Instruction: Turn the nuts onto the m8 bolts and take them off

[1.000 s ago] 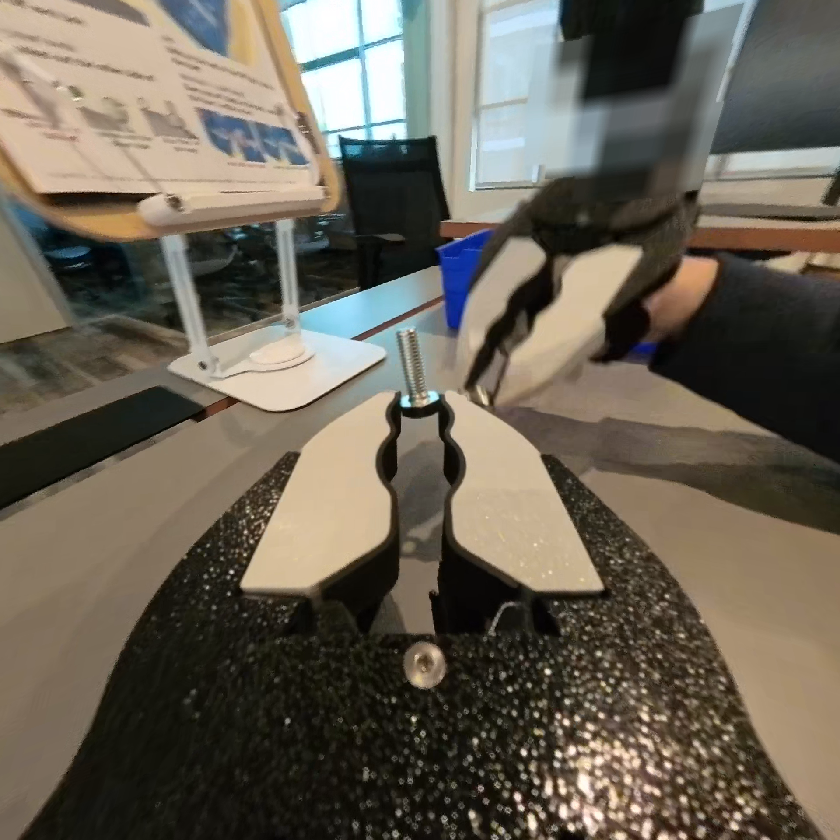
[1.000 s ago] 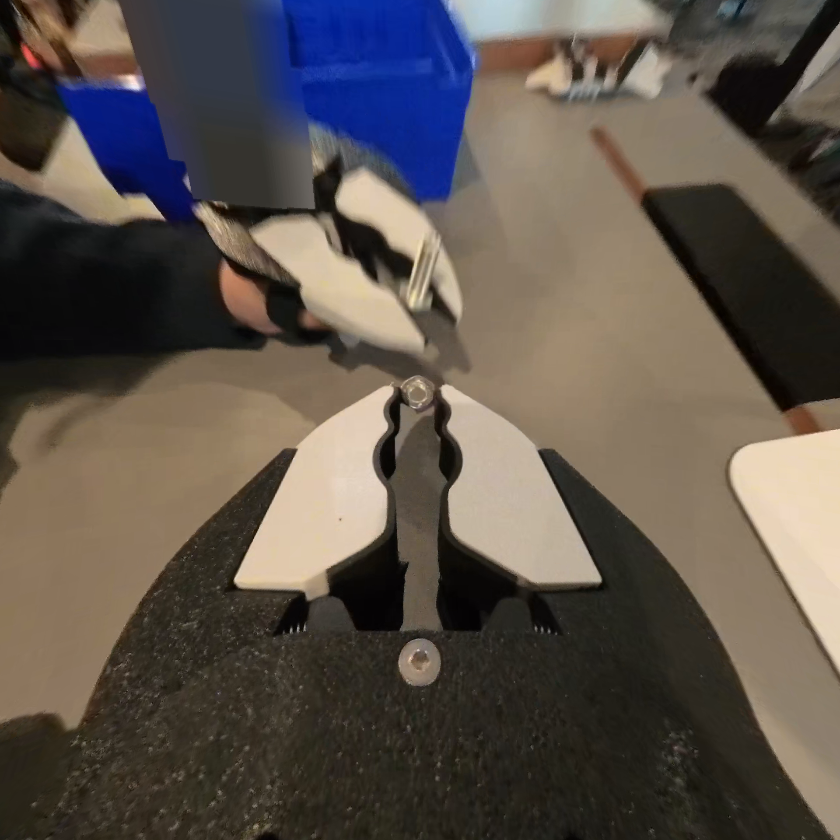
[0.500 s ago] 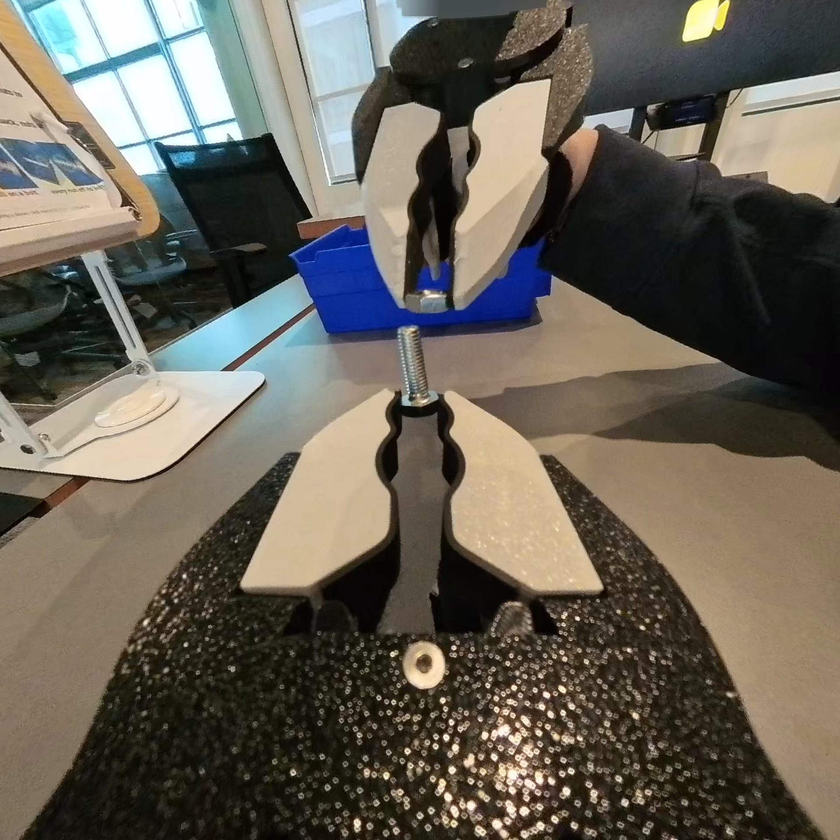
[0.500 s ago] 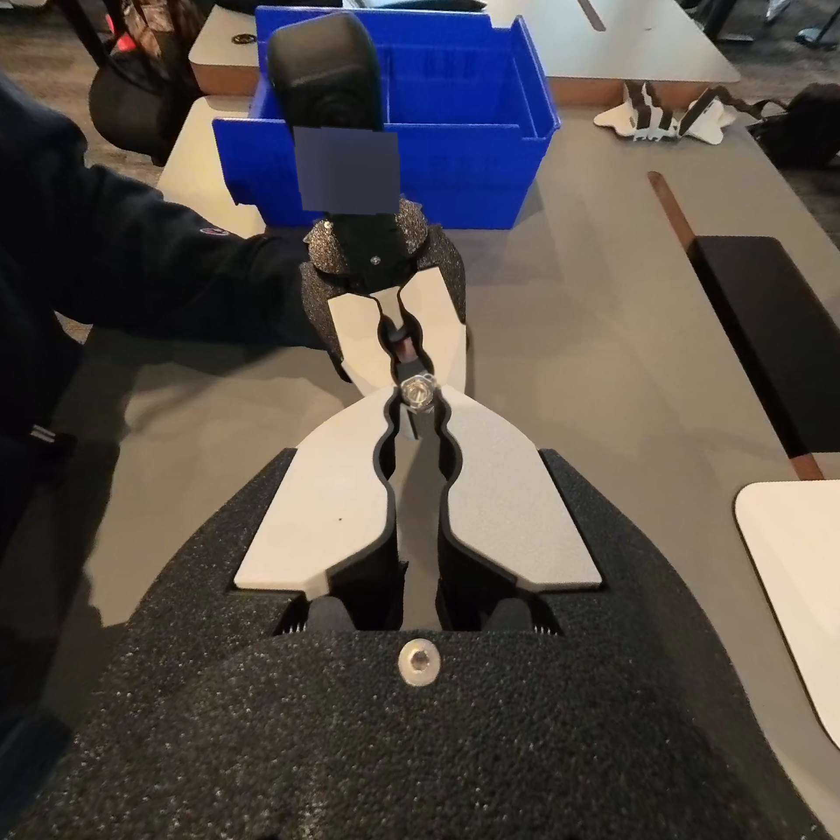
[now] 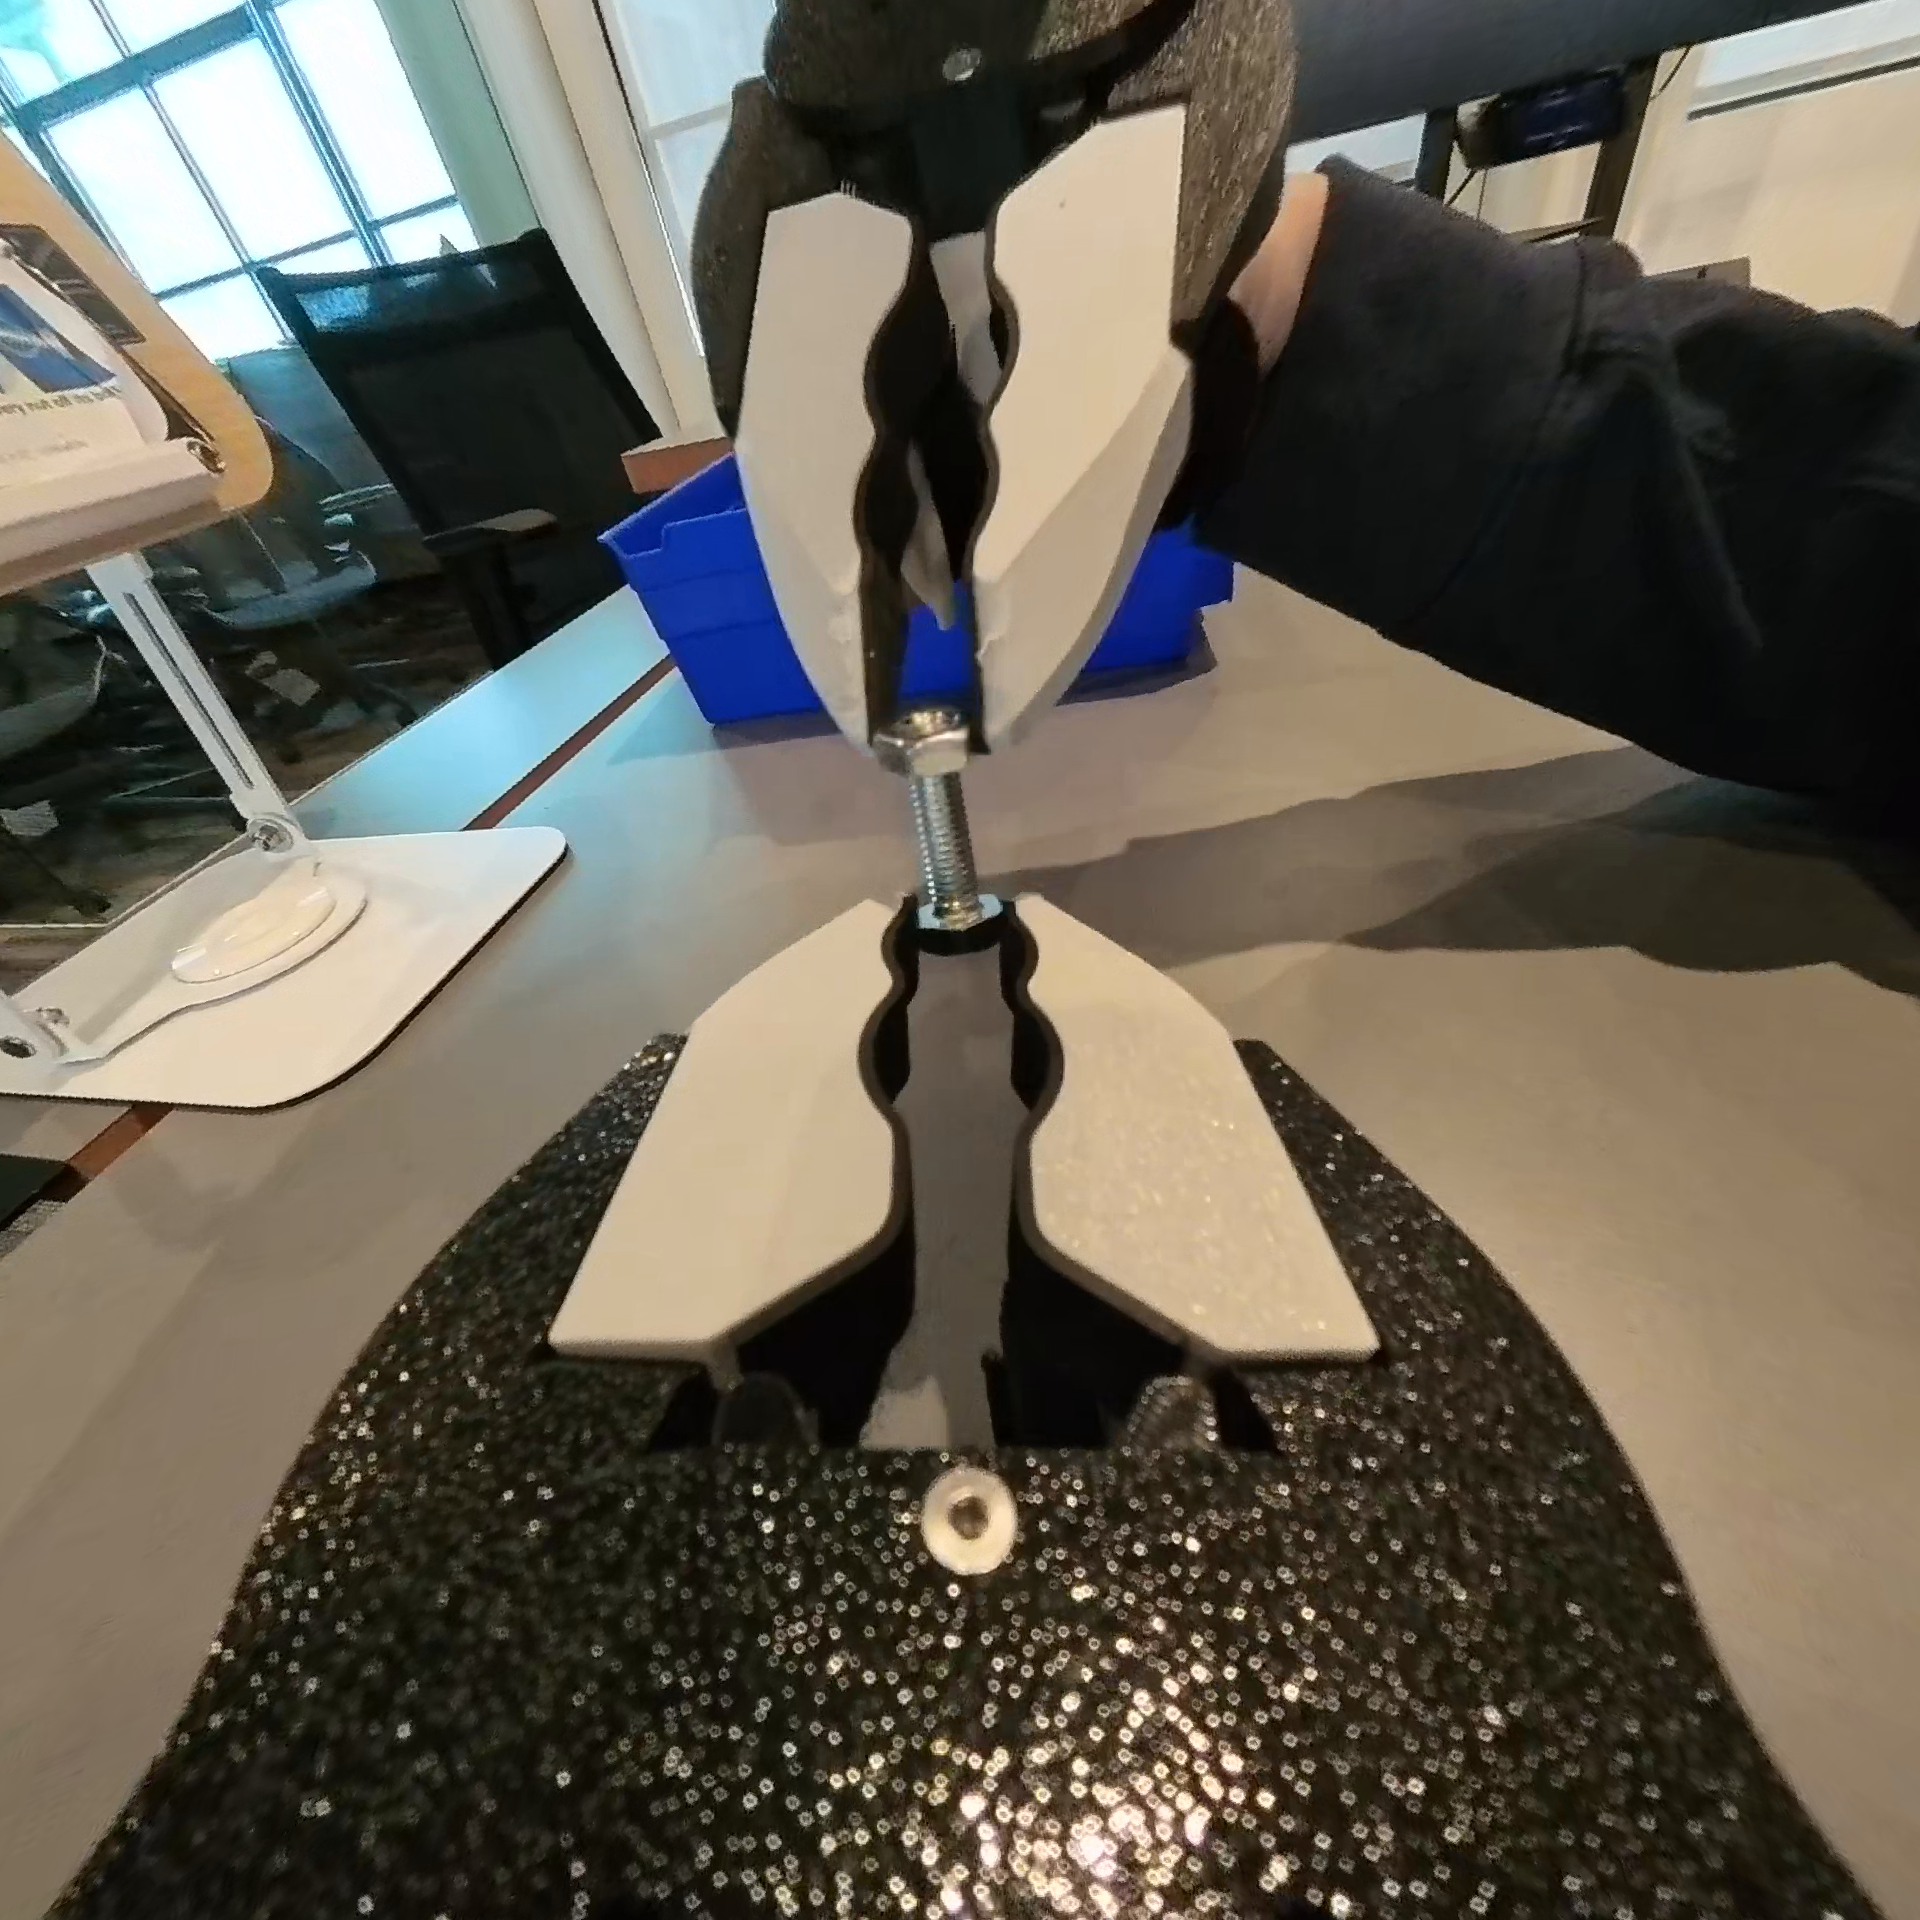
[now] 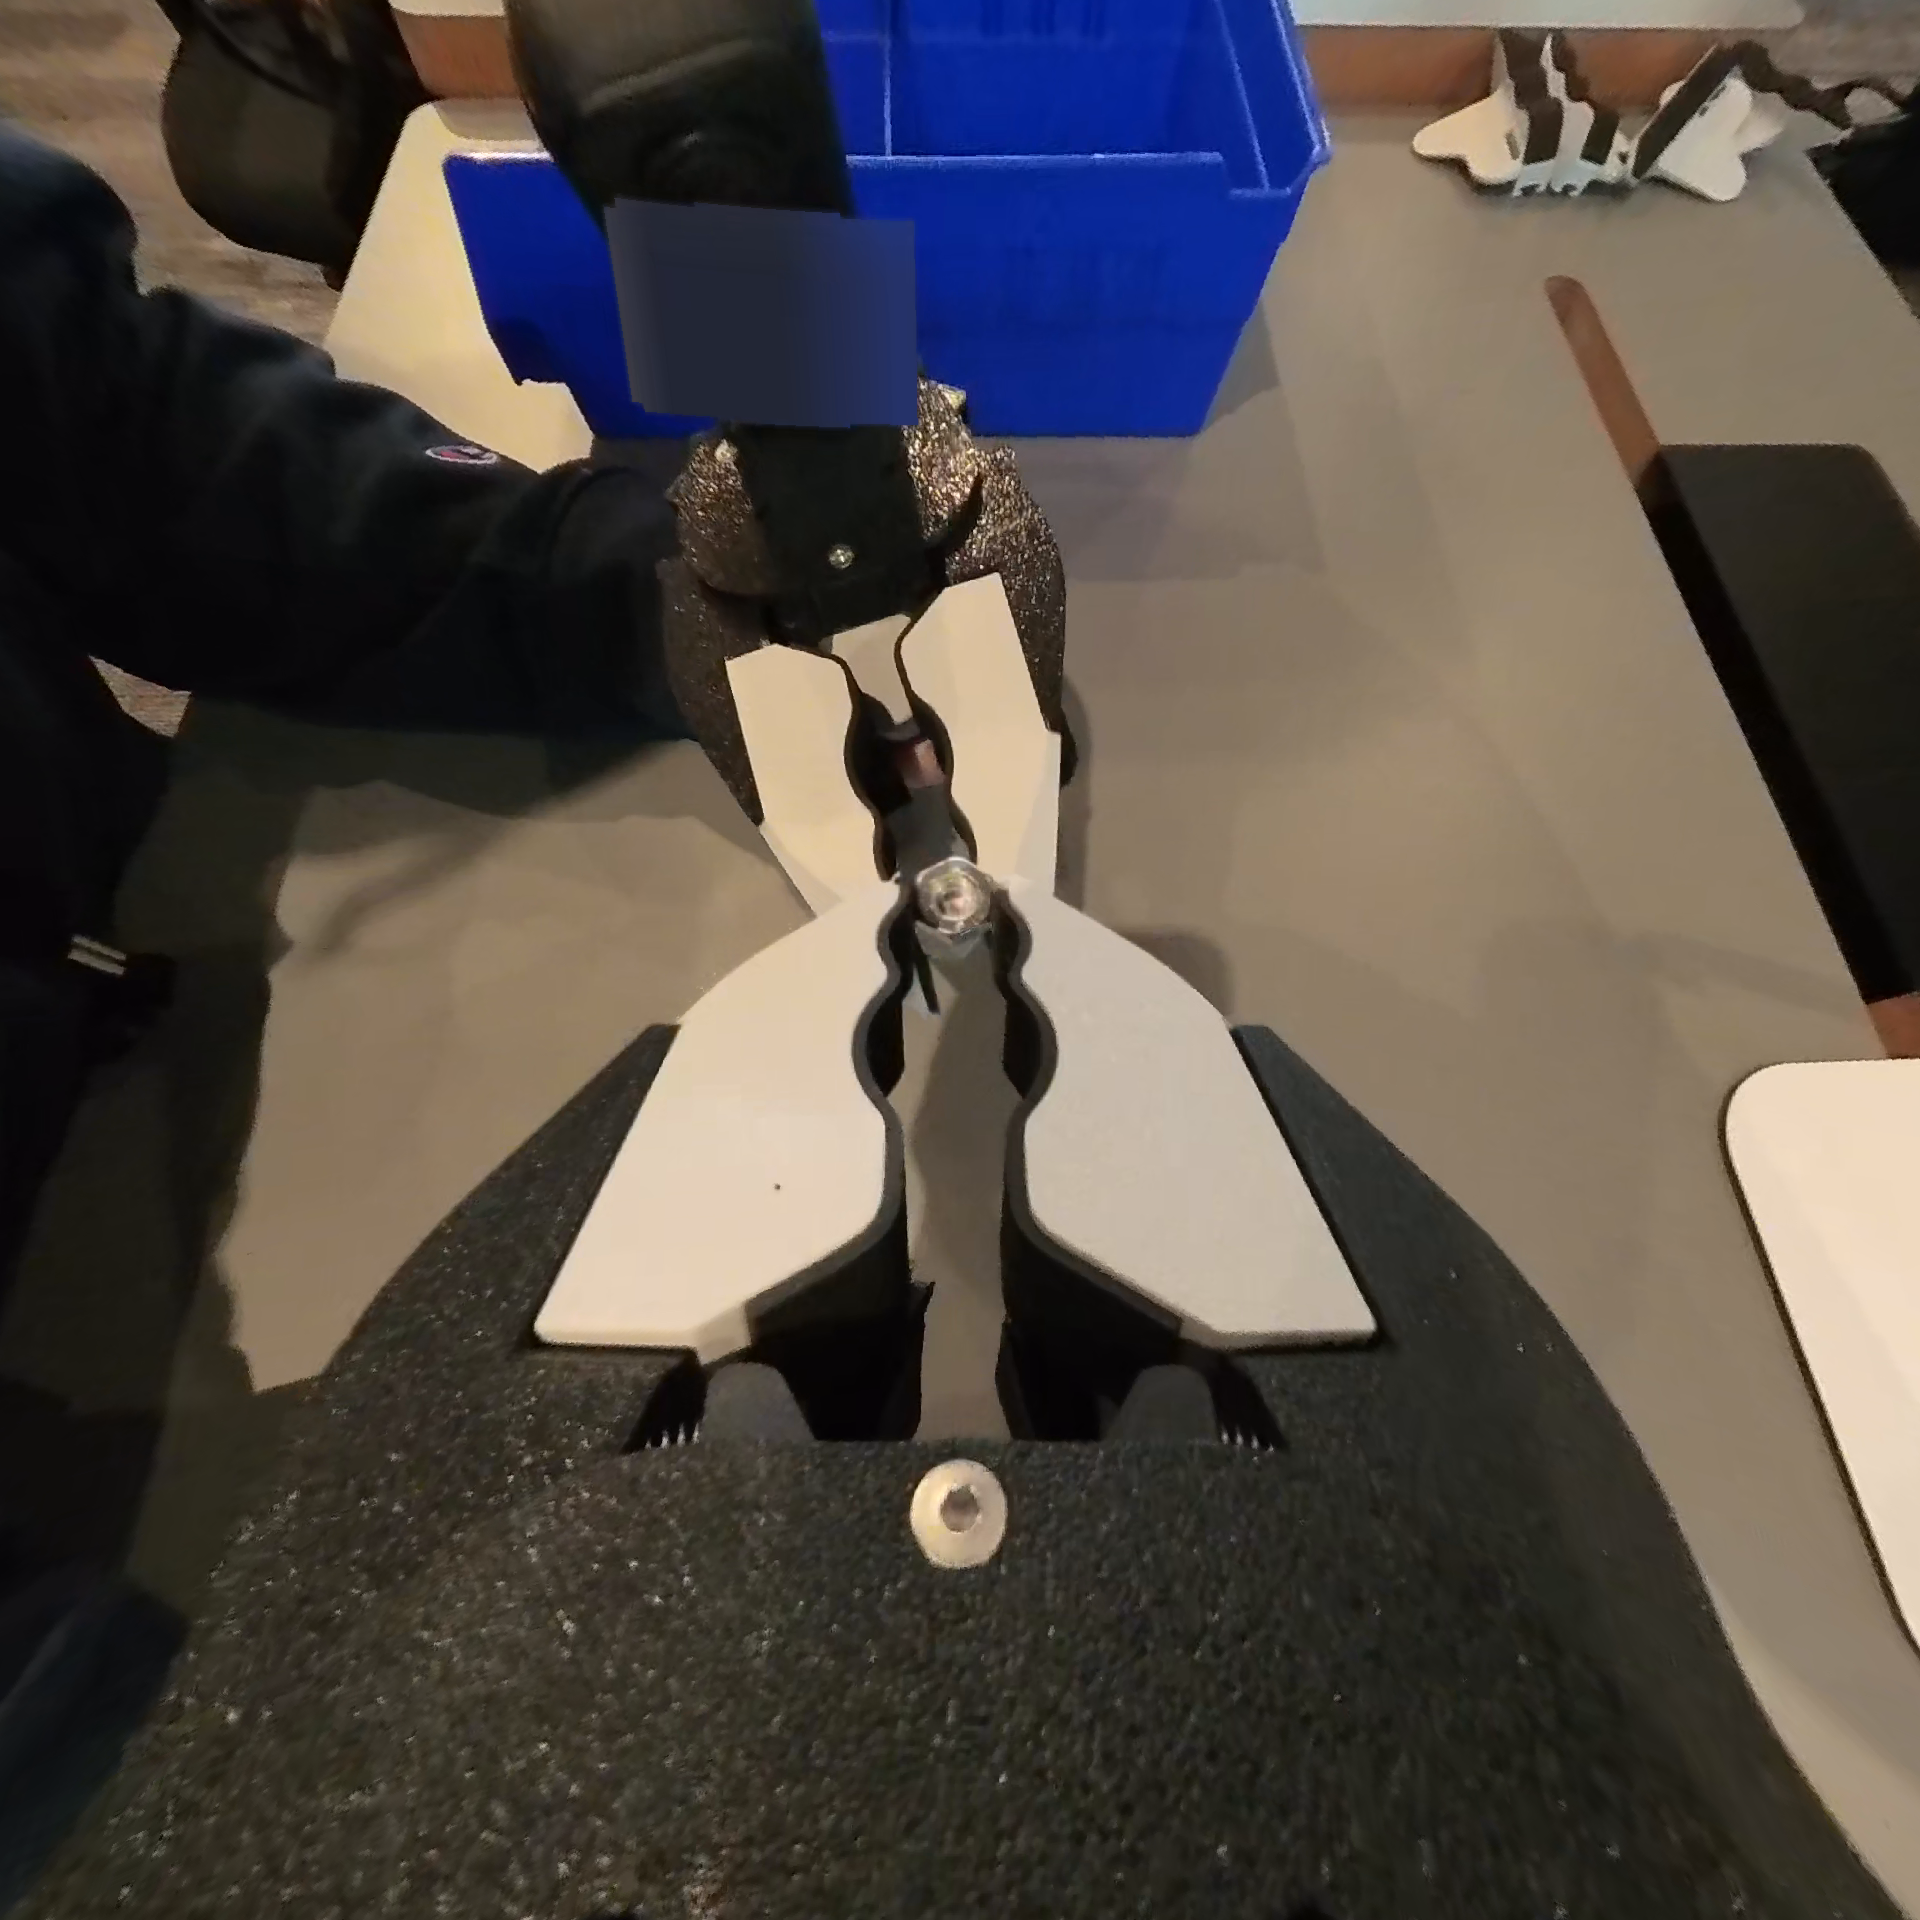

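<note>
Left wrist view: the left gripper sits at centre frame, its white fingers nearly closed and pressed on the hex head of a silver bolt, which stands upright with its threaded shank pointing up. Coming down from the top of the frame, the right gripper holds a silver nut between its fingertips, and the nut sits on the top end of the bolt. A dark sleeve reaches in from the right. Behind, a blue bin stands on the grey bench, and a white stand base lies at the left.

Right wrist view: the right gripper looks down the bolt's axis; its fingers are narrowly parted and closed on the nut, seen end-on at centre frame. Just beyond, the left gripper points toward the camera from upper centre, its fingers close together; the bolt is mostly hidden behind the nut. The blue bin fills the upper centre, the sleeve crosses from the left, and a black pad lies at the right edge of the bench.
</note>
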{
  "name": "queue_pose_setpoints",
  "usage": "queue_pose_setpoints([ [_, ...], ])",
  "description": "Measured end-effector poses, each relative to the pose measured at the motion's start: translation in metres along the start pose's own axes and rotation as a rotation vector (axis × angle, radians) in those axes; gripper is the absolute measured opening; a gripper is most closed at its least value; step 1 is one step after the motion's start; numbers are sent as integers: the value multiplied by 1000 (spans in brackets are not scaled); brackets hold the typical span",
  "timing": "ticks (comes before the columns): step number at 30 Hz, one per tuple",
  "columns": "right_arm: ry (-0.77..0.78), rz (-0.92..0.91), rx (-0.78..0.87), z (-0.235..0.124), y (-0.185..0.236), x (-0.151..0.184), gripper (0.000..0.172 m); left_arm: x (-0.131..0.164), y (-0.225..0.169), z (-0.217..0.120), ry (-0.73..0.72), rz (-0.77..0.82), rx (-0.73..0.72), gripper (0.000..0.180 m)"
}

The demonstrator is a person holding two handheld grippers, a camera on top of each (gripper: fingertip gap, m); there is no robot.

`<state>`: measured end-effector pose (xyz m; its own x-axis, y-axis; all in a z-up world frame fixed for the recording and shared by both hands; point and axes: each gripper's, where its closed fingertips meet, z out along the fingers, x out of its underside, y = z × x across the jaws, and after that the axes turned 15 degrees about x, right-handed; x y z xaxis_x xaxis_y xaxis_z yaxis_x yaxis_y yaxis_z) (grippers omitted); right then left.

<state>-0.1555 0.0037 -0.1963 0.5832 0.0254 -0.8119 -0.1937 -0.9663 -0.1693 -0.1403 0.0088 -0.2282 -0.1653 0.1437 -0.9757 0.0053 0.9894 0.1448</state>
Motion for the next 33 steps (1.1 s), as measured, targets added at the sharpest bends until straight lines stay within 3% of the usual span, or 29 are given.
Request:
queue_pose_setpoints([
  [17, -48, 14, -8, -3, -1, -3, 16, -4, 1, -3, -54, -29, 5, 14],
  [22, -98, 28, 135, -10, -22, -9, 42, -7, 4, -6, -86, -46, -6, 14],
  [24, -199, 79, 208, -15, -30, -16, 46, -10, 7, -10, -126, -65, -14, 14],
  [28, -561, 304, 258, -17, -19, -29, 58, -15, 11, -17, -182, -93, -27, 14],
  [33, -764, 271, 493, -20, -5, -29, 63, -12, 9, -14, -155, -83, -22, 14],
])
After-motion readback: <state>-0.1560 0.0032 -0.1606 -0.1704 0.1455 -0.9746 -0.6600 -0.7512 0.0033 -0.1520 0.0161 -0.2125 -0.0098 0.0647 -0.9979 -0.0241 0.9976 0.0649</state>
